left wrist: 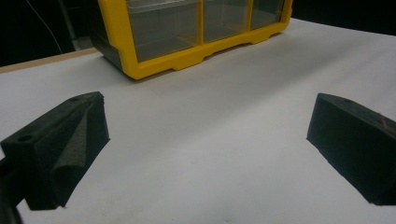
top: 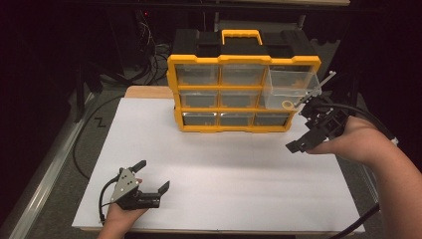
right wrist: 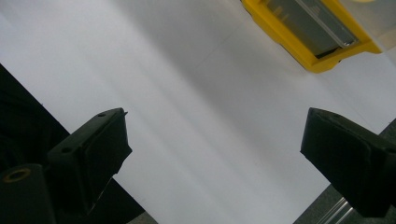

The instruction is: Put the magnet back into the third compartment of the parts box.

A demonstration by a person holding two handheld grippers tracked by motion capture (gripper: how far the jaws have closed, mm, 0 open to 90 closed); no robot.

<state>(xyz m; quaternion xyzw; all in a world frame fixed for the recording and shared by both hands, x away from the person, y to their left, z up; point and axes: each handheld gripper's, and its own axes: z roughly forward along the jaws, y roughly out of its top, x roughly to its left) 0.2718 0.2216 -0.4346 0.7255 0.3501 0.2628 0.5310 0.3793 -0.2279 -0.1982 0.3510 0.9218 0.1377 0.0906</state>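
Note:
A yellow-and-black drawer cabinet with clear drawers stands at the back of the white table top. One clear drawer in its right column is pulled out toward me, and a small pale ring lies in it. My right gripper hovers just in front of and below that drawer, open, with nothing between its jaws. In the right gripper view the jaws frame bare table, and the cabinet's bottom corner is beyond them. My left gripper rests near the front left, open and empty; the left gripper view faces the cabinet's base.
The white sheet lies on a wooden board whose corner shows at the back left. Cables trail along the dark floor to the left. The table's right edge runs under my right forearm.

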